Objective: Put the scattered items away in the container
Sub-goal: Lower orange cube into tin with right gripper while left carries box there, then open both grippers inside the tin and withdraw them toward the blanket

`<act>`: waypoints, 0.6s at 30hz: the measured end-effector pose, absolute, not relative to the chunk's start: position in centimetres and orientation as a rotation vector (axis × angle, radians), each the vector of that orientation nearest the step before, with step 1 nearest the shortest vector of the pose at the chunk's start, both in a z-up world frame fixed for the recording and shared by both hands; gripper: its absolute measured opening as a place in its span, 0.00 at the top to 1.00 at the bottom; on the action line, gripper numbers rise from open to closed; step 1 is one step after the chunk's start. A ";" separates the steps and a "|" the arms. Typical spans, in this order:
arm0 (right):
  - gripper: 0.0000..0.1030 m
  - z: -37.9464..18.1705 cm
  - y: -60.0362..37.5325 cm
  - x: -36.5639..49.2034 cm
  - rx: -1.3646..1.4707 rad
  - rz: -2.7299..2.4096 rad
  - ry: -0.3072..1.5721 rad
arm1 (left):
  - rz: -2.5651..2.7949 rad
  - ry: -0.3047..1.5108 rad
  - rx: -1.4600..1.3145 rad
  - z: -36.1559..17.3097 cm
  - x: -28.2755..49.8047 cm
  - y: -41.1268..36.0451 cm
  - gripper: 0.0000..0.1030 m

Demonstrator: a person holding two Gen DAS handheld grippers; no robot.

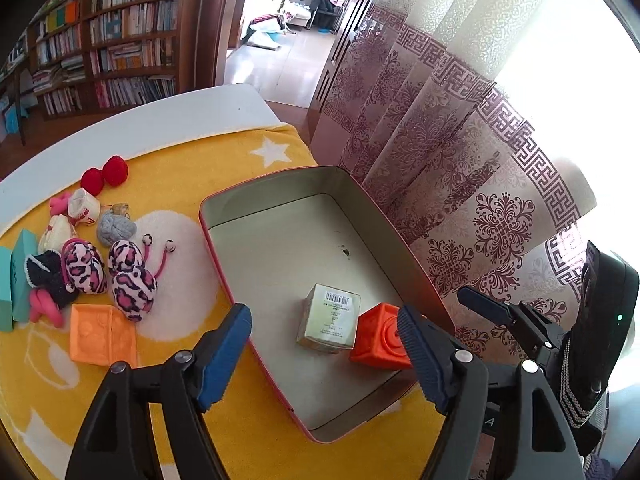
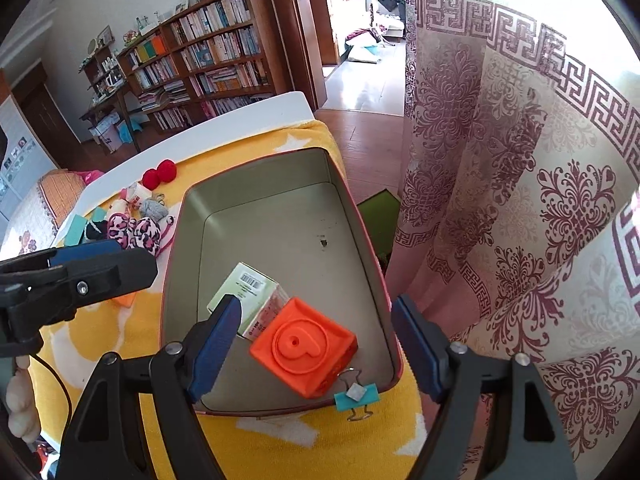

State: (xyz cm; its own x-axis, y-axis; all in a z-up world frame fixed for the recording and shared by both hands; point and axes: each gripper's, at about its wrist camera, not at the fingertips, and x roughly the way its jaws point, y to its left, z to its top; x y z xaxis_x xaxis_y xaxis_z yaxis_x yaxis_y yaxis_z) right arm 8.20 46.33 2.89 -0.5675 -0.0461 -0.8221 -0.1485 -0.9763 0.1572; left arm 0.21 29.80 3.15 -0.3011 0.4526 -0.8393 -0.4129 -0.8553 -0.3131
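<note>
A tin container (image 1: 208,216) with a red rim lies open on the yellow towel. A pale barcode box (image 1: 330,318) and an orange cube (image 1: 378,342) lie inside it. My left gripper (image 1: 324,356) is open over the tin's near end, nothing between its pads. My right gripper (image 2: 316,344) is open too, with the orange cube (image 2: 304,346) lying on the tin floor (image 2: 280,232) between its fingers, untouched. A teal binder clip (image 2: 356,396) sits on the near rim. Left of the tin lie leopard-print pouches (image 1: 128,276), an orange tile (image 1: 102,336), red hearts (image 1: 106,174) and teal boxes (image 1: 16,276).
The yellow star towel (image 1: 192,160) covers a white table (image 1: 140,120) whose right edge runs along a patterned curtain (image 1: 460,160). The other gripper's fingers (image 2: 100,272) reach in at the left of the right wrist view. A bookshelf (image 2: 208,60) stands behind.
</note>
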 end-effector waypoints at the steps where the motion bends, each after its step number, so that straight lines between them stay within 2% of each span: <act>1: 0.21 3.1 46.5 8.1 -1.421 2.711 0.327 | 2.178 -0.054 -1.425 3.2 0.2 29.6 0.25; 18: 0.21 3.5 43.9 7.6 -1.452 2.757 0.314 | 2.282 -0.153 -1.568 1.2 0.5 23.5 0.25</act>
